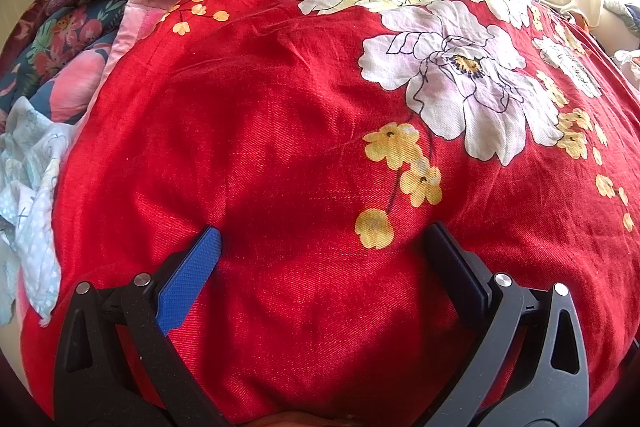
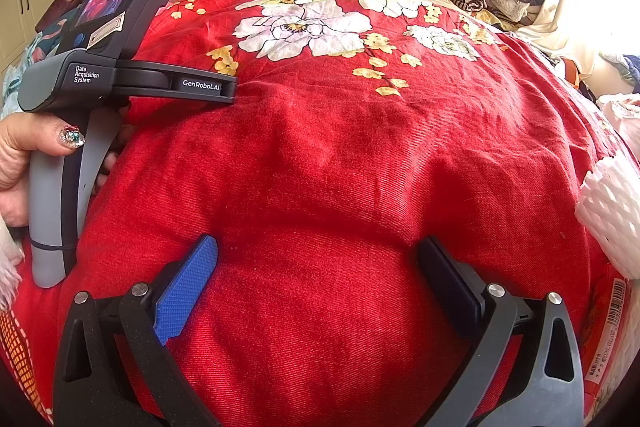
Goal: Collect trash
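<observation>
Both your left claw (image 1: 324,239) and right claw (image 2: 318,251) gape wide, holding nothing, over the red floral bedspread (image 2: 340,167). The white foam fruit net (image 2: 612,215) lies at the bed's right edge; reaching it likely suits your right claw.
</observation>
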Demonstrator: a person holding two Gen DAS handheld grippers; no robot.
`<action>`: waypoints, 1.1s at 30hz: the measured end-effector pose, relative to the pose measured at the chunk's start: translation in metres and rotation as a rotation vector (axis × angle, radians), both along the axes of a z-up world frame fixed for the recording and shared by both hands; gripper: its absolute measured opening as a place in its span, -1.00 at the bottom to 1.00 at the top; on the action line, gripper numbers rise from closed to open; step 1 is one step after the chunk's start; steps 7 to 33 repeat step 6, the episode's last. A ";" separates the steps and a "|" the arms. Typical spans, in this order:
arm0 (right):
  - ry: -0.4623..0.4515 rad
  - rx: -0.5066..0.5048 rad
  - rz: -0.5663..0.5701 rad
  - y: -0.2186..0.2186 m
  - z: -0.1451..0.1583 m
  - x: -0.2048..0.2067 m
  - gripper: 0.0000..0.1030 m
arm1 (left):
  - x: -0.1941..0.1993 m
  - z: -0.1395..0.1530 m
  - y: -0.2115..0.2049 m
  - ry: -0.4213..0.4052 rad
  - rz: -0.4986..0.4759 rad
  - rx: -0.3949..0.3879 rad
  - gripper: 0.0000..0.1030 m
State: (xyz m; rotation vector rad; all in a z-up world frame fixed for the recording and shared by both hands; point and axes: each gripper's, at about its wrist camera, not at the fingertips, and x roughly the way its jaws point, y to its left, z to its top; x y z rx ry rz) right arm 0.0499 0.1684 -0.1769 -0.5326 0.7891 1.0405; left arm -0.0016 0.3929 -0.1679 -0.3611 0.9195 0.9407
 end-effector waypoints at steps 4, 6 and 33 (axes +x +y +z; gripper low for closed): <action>-0.001 0.000 0.000 0.000 0.000 0.000 0.90 | 0.000 0.001 -0.001 -0.001 0.000 0.001 0.82; 0.000 0.000 0.000 0.000 -0.001 0.000 0.90 | -0.001 0.001 -0.001 -0.003 0.000 -0.001 0.82; 0.000 0.000 0.000 0.000 -0.001 0.000 0.90 | -0.001 0.001 -0.001 -0.003 0.000 -0.001 0.82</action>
